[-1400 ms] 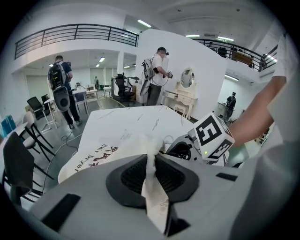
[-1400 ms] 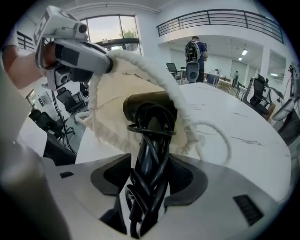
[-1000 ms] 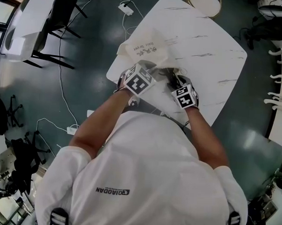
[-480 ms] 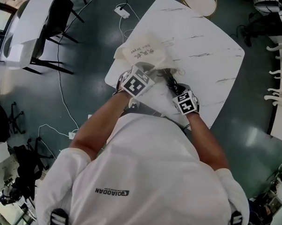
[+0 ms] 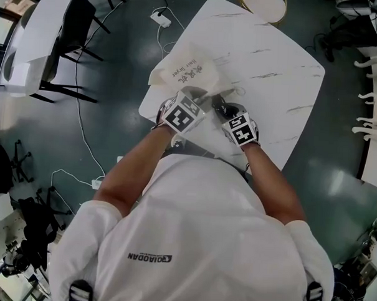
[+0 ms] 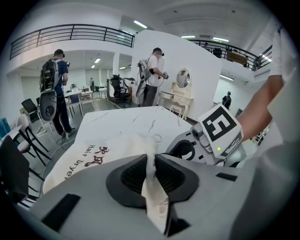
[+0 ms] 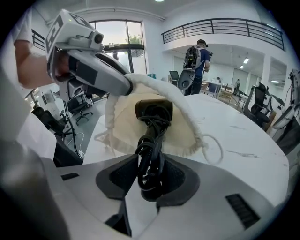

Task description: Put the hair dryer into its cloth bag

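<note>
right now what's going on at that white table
A person stands at the white table with a gripper in each hand. The left gripper is pinched on the rim of the cream cloth bag, holding its mouth up and open. The right gripper has just been closing and now clamps the bundled black cord of the hair dryer, whose dark body sits at the bag's open mouth, not fully inside yet.

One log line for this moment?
left gripper: shut on cream cloth bag rim | right gripper: just closed on black hair dryer cord | dryer in bag mouth
</note>
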Demonstrator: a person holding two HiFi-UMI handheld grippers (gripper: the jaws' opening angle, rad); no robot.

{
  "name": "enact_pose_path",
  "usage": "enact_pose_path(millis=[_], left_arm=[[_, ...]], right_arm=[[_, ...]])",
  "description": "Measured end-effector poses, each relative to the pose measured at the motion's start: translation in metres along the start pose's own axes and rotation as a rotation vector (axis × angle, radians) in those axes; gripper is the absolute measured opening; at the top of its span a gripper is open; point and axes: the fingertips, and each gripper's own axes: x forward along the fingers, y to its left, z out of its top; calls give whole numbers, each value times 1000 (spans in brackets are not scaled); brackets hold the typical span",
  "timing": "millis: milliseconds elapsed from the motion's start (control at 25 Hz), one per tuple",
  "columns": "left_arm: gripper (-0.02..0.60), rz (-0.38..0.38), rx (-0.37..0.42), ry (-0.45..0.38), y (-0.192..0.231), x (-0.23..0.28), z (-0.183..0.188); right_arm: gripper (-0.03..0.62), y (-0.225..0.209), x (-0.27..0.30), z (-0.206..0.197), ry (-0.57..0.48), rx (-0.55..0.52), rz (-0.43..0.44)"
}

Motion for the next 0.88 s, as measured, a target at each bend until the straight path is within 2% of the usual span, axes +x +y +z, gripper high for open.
enact_pose_path(millis=[280,480,640,760,880], left_arm=[[71,-18,14,-12,-4,4,5],[69,-43,-2,-40,-1,-3,16],[69,-63,-22,-40,3,-1,16],[69,-78,-74,-46,8,5,15],[69,-87,-103,-43,11,11,12]], right_arm=[[150,-1,26,42,-35,-46,26],[150,-7,46,60,-55,-48,1],[150,-17,61,59,-23,-65,-12],[154,-23,69,52,9,-51,-5],[176,-24,66,51,-2,-47,2]])
